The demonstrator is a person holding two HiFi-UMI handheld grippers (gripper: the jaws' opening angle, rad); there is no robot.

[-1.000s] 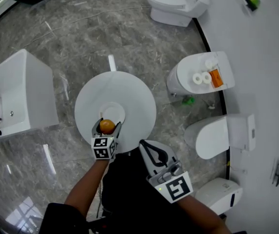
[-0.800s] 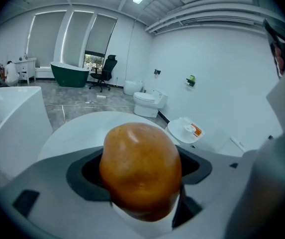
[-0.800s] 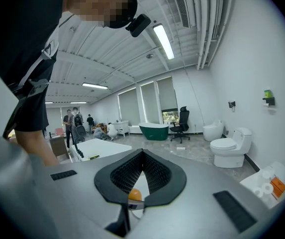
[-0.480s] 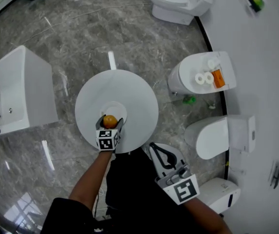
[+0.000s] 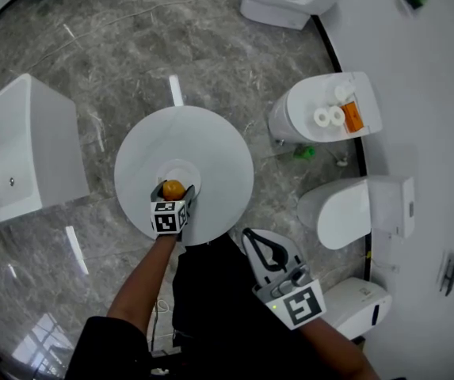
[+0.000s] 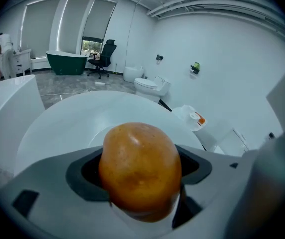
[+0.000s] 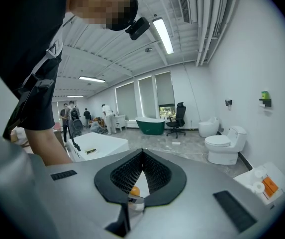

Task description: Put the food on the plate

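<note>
- My left tongs (image 5: pixel 171 197) have gone forward, so the orange fruit (image 5: pixel 173 188) now hangs over the small plate (image 5: pixel 188 172) on the round table (image 5: pixel 220 153)
- They are clamped tight on it so it does not drop early
- My right tongs (image 5: pixel 263 249) are pressed together, empty, kept back out of the way
</note>
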